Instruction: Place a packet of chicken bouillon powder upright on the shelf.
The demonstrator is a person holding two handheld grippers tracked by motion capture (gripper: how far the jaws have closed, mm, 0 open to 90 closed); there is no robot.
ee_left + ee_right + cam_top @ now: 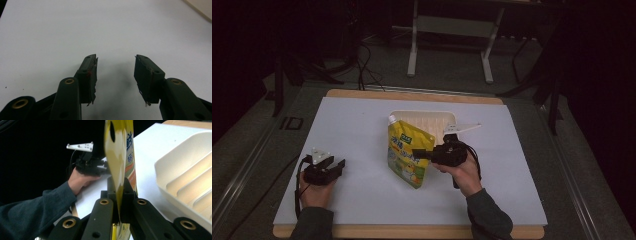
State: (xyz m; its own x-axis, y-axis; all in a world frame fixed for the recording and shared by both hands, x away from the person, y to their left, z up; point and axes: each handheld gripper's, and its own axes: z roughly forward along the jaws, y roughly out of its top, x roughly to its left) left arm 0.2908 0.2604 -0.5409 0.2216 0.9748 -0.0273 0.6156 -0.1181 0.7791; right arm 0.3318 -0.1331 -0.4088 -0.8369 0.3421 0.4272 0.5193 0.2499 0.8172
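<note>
- Right tongs (419, 153): pressed together on the side edge of the pouch (408, 154), pinching it; in the right gripper view the yellow film runs straight between the two black jaws.
- Pouch: yellow, white spout cap at its top, held upright at desk centre. It stands just at 7 o'clock of the tray (424, 122); whether its base touches the sheet cannot be told.
- Left tongs (332, 167): spread, nothing between them, parked at 8 o'clock of the pouch, well apart from it. The left gripper view shows bare sheet between the pads (90, 75).
- Progress, as judged: the grasp is made and the pouch is lifted or stood up. Placement is left; the pouch is not in the tray, which lies bare.
- Tray: white, ribbed floor, at 12 o'clock of the desk centre.
- Desk (362, 230): wooden top, covered by a pale sheet (357, 125); wood shows along the near and far edges.
- Room: dark. A grey floor surrounds the desk; a white frame (452, 40) stands at 12 o'clock beyond it, with cables on the floor at 11 o'clock.
</note>
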